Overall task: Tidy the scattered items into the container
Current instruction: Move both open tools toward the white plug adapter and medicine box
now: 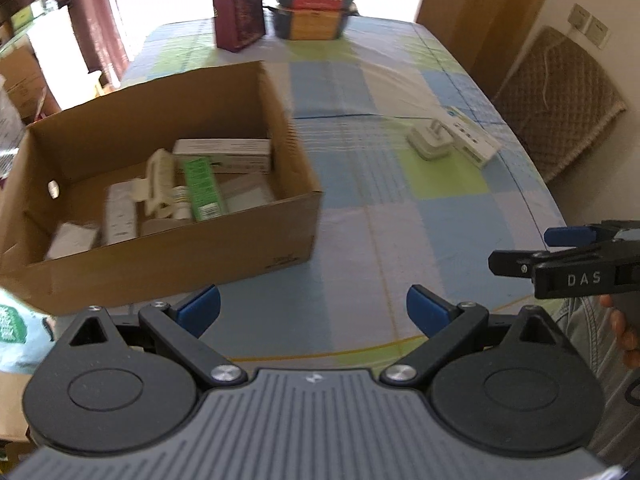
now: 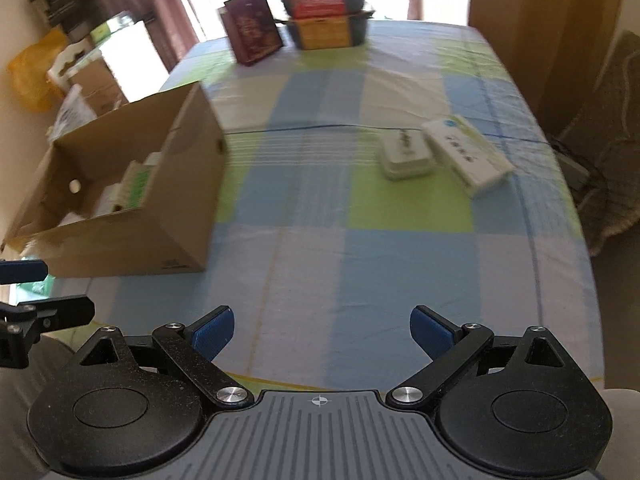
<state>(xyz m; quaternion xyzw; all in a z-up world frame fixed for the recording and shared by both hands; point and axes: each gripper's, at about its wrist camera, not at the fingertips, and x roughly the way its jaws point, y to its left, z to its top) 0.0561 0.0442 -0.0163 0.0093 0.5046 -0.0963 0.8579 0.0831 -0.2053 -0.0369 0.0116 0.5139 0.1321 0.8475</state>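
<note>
An open cardboard box [image 1: 168, 240] [image 2: 176, 216] sits on the left of the checked tablecloth and holds several items, among them a green carton [image 1: 202, 190] and white packets. Two items lie on the cloth to the right: a small white case [image 1: 430, 142] [image 2: 406, 158] and, touching it, a long white box [image 1: 474, 138] [image 2: 466, 154]. My left gripper [image 1: 313, 312] is open and empty near the table's front edge, just right of the cardboard box. My right gripper [image 2: 322, 330] is open and empty too, well short of the two white items.
At the far end stand a dark red book-like box [image 1: 240, 12] [image 2: 254, 26] and two stacked dark bowls [image 1: 316, 4] [image 2: 326, 12]. A padded chair [image 1: 560, 100] is beyond the table's right edge. Cartons and bags crowd the floor at left.
</note>
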